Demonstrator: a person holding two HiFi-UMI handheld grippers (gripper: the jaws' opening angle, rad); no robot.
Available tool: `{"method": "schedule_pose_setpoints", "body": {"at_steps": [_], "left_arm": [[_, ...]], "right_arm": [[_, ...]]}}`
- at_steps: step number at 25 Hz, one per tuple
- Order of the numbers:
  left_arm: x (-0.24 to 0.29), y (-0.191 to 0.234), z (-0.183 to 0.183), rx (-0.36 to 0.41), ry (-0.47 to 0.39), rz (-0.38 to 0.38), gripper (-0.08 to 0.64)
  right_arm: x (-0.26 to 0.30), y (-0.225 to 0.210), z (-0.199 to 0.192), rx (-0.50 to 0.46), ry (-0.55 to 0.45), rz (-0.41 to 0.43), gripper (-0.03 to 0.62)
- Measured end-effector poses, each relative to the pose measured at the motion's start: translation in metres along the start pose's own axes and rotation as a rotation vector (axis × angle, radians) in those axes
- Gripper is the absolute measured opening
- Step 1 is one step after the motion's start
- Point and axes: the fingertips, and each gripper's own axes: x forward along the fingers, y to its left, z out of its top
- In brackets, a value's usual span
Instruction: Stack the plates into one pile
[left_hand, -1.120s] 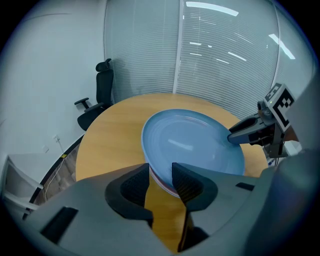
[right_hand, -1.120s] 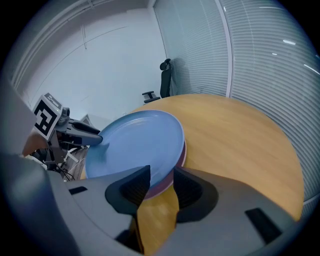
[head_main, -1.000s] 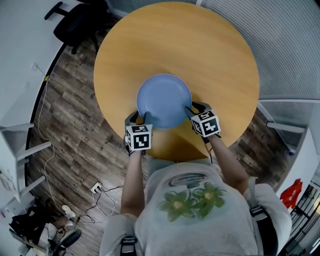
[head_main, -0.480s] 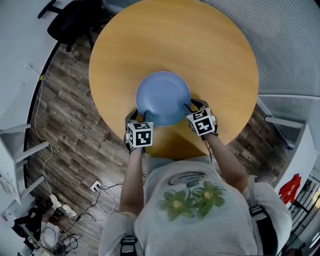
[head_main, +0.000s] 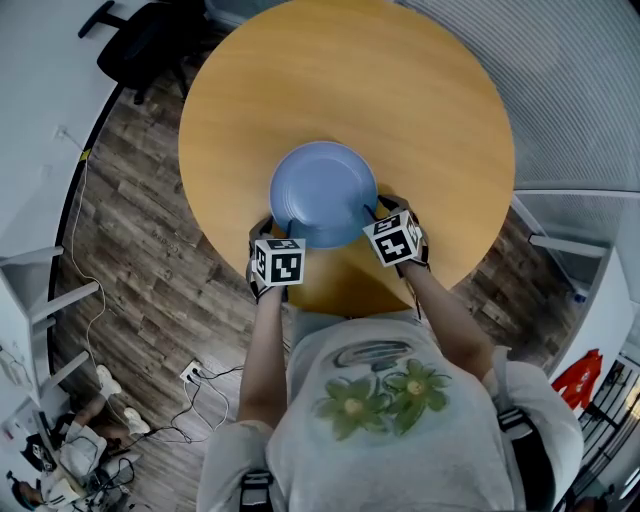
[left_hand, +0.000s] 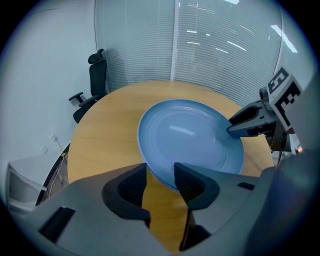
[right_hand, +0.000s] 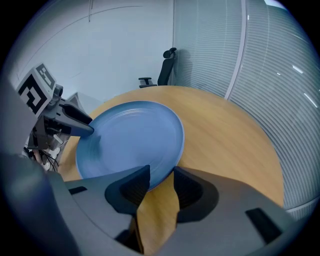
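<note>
Left tongs (left_hand: 159, 172) and right tongs (right_hand: 161, 177) each stand narrowly apart, gripping nothing, tips against the near rim of the blue plate (head_main: 322, 193); it lies mid-bench (head_main: 420, 90); plates beneath can't be told; an uneven shove could skid it askew.

Left gripper (left_hand: 160, 170), right gripper (right_hand: 161, 172), seemingly unclamped

I wear a pale grey T-shirt (head_main: 440, 450) printed with green flowers, dark straps (head_main: 513, 424) at the shoulders. My left gripper (left_hand: 160, 175) and right gripper (right_hand: 161, 181) are matte grey with black ribbed fingers (left_hand: 131, 186), each carrying a white, black-marked cube (head_main: 279, 262).
</note>
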Motion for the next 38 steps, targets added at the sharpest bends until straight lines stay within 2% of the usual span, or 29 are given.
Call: {"method": "schedule_pose_setpoints", "body": {"at_steps": [4,8,14,19,22,24,27,29,33,38], "left_arm": [[-0.01,0.0,0.002,-0.03,-0.02,0.014,0.193],[-0.026,0.001,0.011,-0.027,-0.062,0.036,0.196],[-0.068,-0.024,0.027,-0.033,-0.172,-0.002,0.19],[-0.106,-0.06,0.044,-0.03,-0.305,-0.036,0.109],[-0.127,-0.089,0.052,-0.048,-0.377,-0.117,0.041],[-0.136,-0.111,0.054,-0.035,-0.388,-0.194,0.035],[-0.144,-0.13,0.05,0.024,-0.388,-0.234,0.028],[-0.151,-0.138,0.047,0.048,-0.403,-0.249,0.025],[-0.158,-0.154,0.04,0.047,-0.415,-0.287,0.021],[-0.161,-0.162,0.039,0.068,-0.42,-0.298,0.02]], "right_arm": [[-0.008,-0.001,0.0,0.011,-0.031,0.002,0.166],[-0.028,-0.008,0.016,0.037,-0.148,-0.011,0.166],[-0.074,0.008,0.036,0.036,-0.297,0.056,0.163],[-0.114,0.03,0.039,-0.012,-0.377,0.123,0.086],[-0.138,0.048,0.035,-0.061,-0.426,0.211,0.063],[-0.152,0.06,0.033,-0.062,-0.45,0.279,0.054],[-0.167,0.072,0.032,-0.042,-0.467,0.343,0.049],[-0.175,0.079,0.031,-0.052,-0.48,0.35,0.048],[-0.188,0.084,0.028,-0.07,-0.498,0.349,0.044],[-0.193,0.082,0.026,-0.071,-0.502,0.338,0.043]]}}
